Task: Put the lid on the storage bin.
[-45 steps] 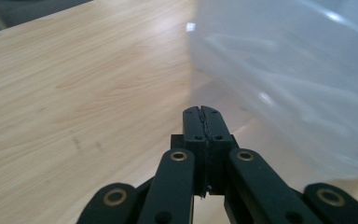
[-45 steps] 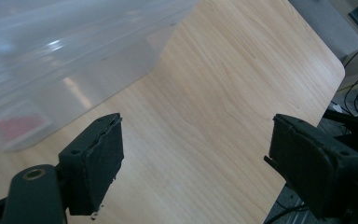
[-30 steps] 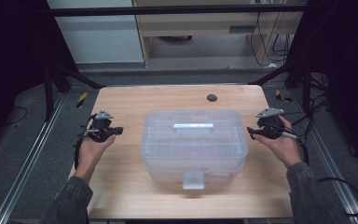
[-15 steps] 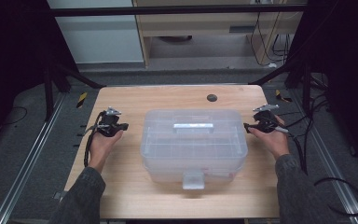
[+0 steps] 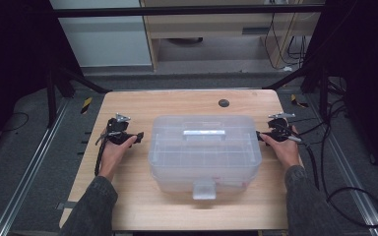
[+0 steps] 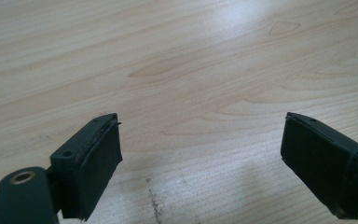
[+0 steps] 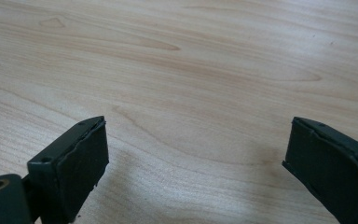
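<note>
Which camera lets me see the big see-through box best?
The high view: the clear plastic box sits whole in the middle of the table, lid and front latch visible. The left gripper view and right gripper view look down past open black jaws at bare wood instead.

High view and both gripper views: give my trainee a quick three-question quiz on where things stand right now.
1. True or false: the left gripper holds the clear plastic box.
2. What lies between the right gripper's jaws?
3. The dark round spot on the table is: A) beyond the box, B) on its lid, C) by the latch.

Key: 1 false, its jaws are open; 2 bare wood; 3 A.
</note>
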### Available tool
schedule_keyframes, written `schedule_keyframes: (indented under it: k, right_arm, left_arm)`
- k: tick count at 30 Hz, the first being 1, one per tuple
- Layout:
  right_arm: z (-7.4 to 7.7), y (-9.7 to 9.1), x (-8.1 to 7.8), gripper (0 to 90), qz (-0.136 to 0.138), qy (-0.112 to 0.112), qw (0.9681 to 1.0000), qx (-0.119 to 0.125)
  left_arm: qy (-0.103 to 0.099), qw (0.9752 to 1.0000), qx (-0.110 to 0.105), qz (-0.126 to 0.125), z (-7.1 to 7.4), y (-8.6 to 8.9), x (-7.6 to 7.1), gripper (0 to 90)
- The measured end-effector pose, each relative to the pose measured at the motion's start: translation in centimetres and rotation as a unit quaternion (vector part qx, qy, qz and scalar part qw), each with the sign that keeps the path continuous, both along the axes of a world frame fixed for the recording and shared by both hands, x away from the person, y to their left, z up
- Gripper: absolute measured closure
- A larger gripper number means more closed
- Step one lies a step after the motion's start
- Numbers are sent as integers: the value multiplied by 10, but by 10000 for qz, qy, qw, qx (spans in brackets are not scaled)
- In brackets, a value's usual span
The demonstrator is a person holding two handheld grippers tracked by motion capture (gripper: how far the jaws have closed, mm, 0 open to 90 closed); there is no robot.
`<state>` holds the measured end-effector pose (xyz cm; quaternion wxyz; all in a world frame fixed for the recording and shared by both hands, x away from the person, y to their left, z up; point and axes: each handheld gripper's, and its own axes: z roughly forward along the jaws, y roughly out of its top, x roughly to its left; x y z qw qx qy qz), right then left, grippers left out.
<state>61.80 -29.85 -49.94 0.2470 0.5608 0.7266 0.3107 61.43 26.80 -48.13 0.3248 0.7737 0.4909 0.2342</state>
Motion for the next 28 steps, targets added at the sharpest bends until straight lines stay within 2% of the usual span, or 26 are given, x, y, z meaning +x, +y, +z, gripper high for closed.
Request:
schedule_keyframes:
  k: [3,6,8,10,12,14,16,18,28]
  right_arm:
    - [-2,1,1,55,-20,22,10000,-72]
    - [-3,3,1,56,-26,29,10000,-36]
    - [-4,3,2,55,-30,15,10000,-36]
    - [-6,4,2,55,-62,60,10000,8]
    - [-8,6,2,46,-61,78,9999,-62]
    - [-10,6,2,42,-103,81,9999,25]
    - [-11,6,2,35,-124,27,9999,43]
    - [-11,7,2,32,-159,18,9999,31]
    - [-12,14,-4,6,-487,49,9988,39]
  left_arm:
    - [11,10000,-18,60,-5,2,1,95]
    - [34,9999,-84,115,-9,3,3,90]
    - [101,9998,-130,90,-13,3,4,86]
    - [140,9999,-70,55,-16,2,4,82]
    - [141,9999,-41,38,-20,1,3,82]
    - [199,9998,-80,23,-23,1,4,65]
    - [110,9998,-127,66,-25,1,3,55]
    - [102,9999,-68,55,-25,0,3,56]
    - [163,9997,-50,152,-25,1,-1,10]
